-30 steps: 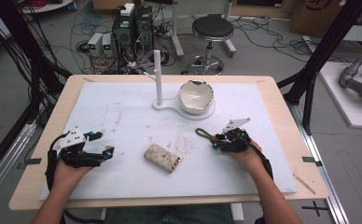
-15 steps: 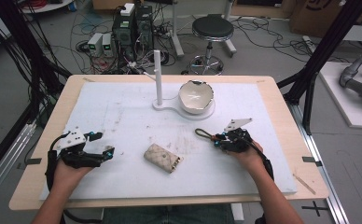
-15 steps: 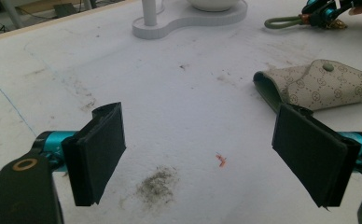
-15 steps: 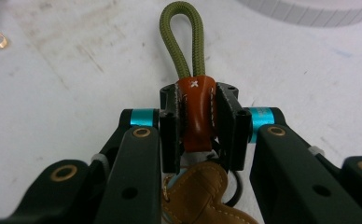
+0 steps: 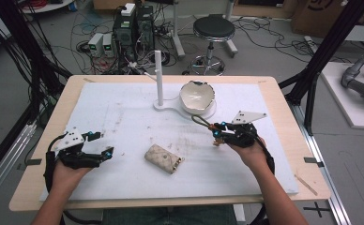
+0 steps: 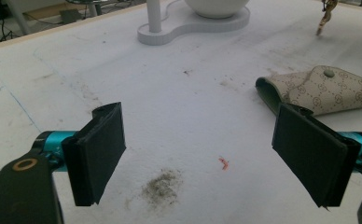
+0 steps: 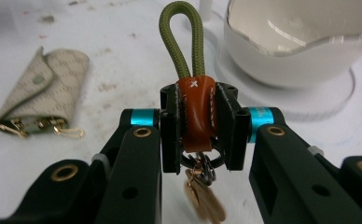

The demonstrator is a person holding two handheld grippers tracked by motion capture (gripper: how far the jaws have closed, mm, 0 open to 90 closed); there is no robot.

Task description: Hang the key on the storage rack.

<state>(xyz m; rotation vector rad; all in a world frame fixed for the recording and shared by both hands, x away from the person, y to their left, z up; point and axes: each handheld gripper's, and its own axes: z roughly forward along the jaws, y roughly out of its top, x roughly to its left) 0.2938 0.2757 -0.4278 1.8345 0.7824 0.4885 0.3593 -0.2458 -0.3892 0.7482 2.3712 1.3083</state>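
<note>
Right tongs [image 7: 195, 133] are clenching my keychain [image 7: 195, 116]; left tongs [image 6: 212, 154] are gaping wide beside the pouch [image 6: 323, 88].

Table [image 5: 283, 101] with white mat [image 5: 124, 112] — stained, grey smudge [image 6: 163, 186] and red speck [image 6: 224, 162] on it. Behind on the floor: black stool [image 5: 214, 28], computer towers [image 5: 133, 23], tangled cables [image 5: 77, 51] — cardboard box [image 5: 318, 14] far right.

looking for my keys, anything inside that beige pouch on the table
At the pouch's open end, gold metal clips poke out. Its snapped flap covers the rest, so what's deeper inside can't be seen.
</note>
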